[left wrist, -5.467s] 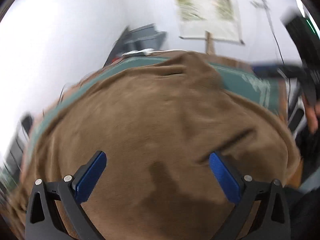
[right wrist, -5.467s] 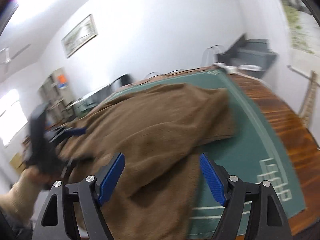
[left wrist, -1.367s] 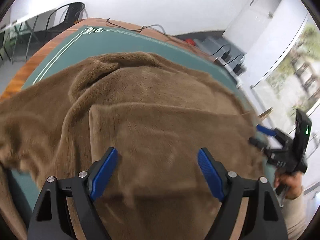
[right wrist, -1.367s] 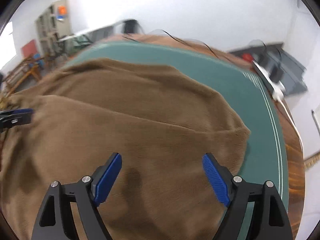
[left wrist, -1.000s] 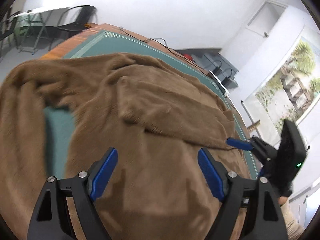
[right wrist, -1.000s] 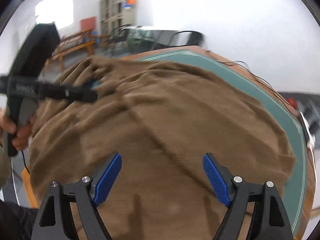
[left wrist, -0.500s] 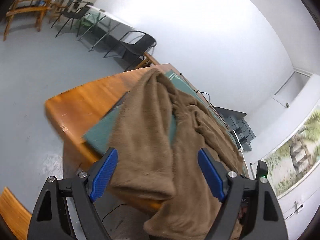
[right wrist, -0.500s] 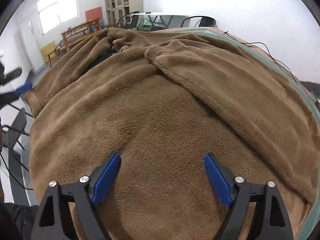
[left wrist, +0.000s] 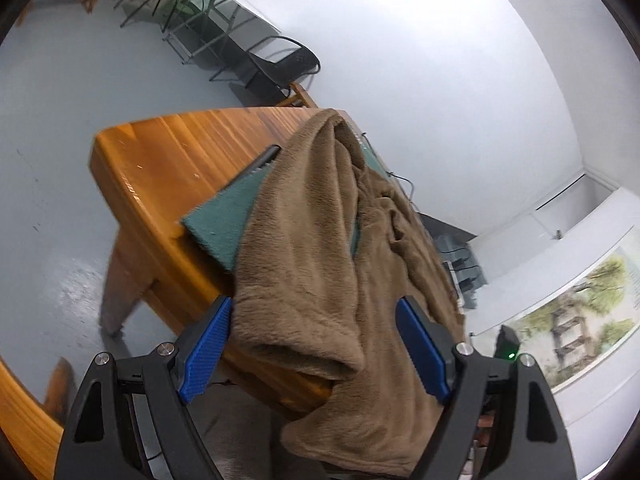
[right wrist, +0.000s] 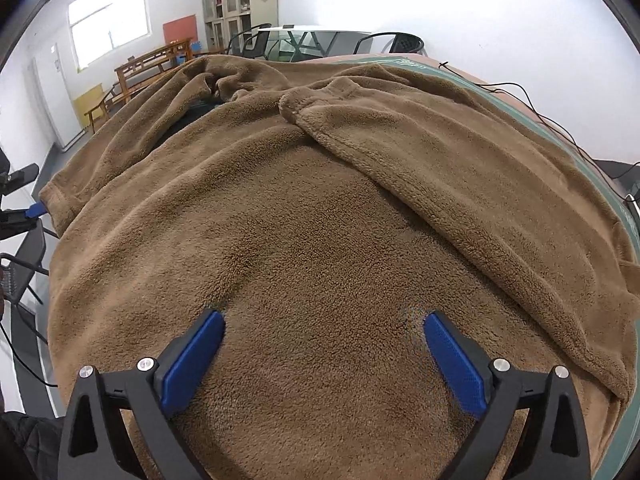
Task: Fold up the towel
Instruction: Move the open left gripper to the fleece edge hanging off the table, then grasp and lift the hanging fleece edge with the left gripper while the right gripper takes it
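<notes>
Brown towel point(left wrist: 320, 264) overhanging table point(left wrist: 160, 160) corner, right view only fleece

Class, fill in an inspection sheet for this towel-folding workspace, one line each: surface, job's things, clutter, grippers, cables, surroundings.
Surface: wooden table with a green mat on top.
Job's things: brown towel unfolded and rumpled, one flap turned over; an end hangs over the table's edge.
Clutter: nothing seen.
Grippers: left gripper open, facing the hanging end; right gripper open, low over the towel.
Cables: black cable lies along the table's far edge.
Surroundings: black chair, glass table, cabinet, wooden bench.
</notes>
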Tool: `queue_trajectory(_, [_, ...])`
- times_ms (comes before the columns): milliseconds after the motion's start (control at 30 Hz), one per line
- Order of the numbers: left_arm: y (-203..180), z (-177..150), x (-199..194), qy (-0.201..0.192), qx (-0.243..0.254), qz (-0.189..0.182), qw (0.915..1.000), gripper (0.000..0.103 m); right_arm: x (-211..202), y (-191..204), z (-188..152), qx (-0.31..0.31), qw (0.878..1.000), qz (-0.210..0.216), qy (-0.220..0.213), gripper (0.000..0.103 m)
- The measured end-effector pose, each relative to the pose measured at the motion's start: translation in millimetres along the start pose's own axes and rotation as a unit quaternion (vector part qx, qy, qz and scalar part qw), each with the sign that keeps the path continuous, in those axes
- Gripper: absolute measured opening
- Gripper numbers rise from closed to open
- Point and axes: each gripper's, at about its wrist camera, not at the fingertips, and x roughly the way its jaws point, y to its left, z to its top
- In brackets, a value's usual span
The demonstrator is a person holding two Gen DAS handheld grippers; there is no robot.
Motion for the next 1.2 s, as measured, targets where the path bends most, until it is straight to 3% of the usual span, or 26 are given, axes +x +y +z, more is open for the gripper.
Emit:
queue_trajectory(167, [1.6,4.6,3.2,0.002,-0.023,-0.025,0.9994,0.085,0.0,0.6,-0.2,0.001,1.000,-0.001,-0.002,0.102])
queue_trajectory(233, [-1.5,5.5,2.4,0.000,-0.017,-0.022,0.9996,0.074,-0.2,2.4,-0.7,0.000,1.000,-0.007,-0.003,0.102])
queue_trajectory(300, [-6.7,6.8,2.7,0.004,0.000,-0.010,0.9999,0.032,-1.8,4.6,-1.4,0.000,1.000,-0.014,-0.007,0.102])
queue_trajectory(333, [-9.3,7.4,2.8,0.006,0.009,-0.004,0.9999,0.025,-3.1,6.7,-1.6,-0.003,1.000,-0.020,-0.011,0.102])
queue_trajectory(400, [-12.0,9.2,3.5,0.012,0.011,-0.009,0.9998,0.023,-10.7,18.7,-2.5,-0.028,0.998,-0.042,-0.033,0.100])
queue_trajectory(500, [-17.1,13.8,8.3,0.013,0.017,-0.018,0.9996,0.023,-29.9,64.0,-2.0,-0.117,0.988,-0.057,-0.079,0.074])
queue_trajectory(533, [-18.2,15.0,9.0,0.015,0.016,-0.025,0.9995,0.023,-34.9,81.4,-1.3,-0.147,0.983,-0.058,-0.092,0.061])
queue_trajectory(567, [-19.3,16.1,9.5,0.017,0.014,-0.031,0.9993,0.023,-39.0,99.7,-0.3,-0.177,0.977,-0.057,-0.104,0.056])
queue_trajectory(733, [-28.5,20.1,4.8,0.023,0.014,-0.061,0.9978,0.023,-50.7,172.4,12.9,-0.270,0.951,0.004,-0.151,0.055])
queue_trajectory(867, [-41.1,25.2,-1.5,0.021,0.021,-0.086,0.9958,0.023,-48.8,197.2,40.7,-0.251,0.951,0.078,-0.164,0.055])
queue_trajectory(1100, [-64.1,31.4,5.9,0.038,0.041,-0.123,0.9909,0.023,-34.8,225.2,63.3,-0.252,0.949,0.065,-0.175,0.055])
queue_trajectory(1200, [-72.6,29.9,11.7,0.056,0.044,-0.146,0.9867,0.023,-35.9,231.9,62.1,-0.261,0.947,0.027,-0.186,0.055])
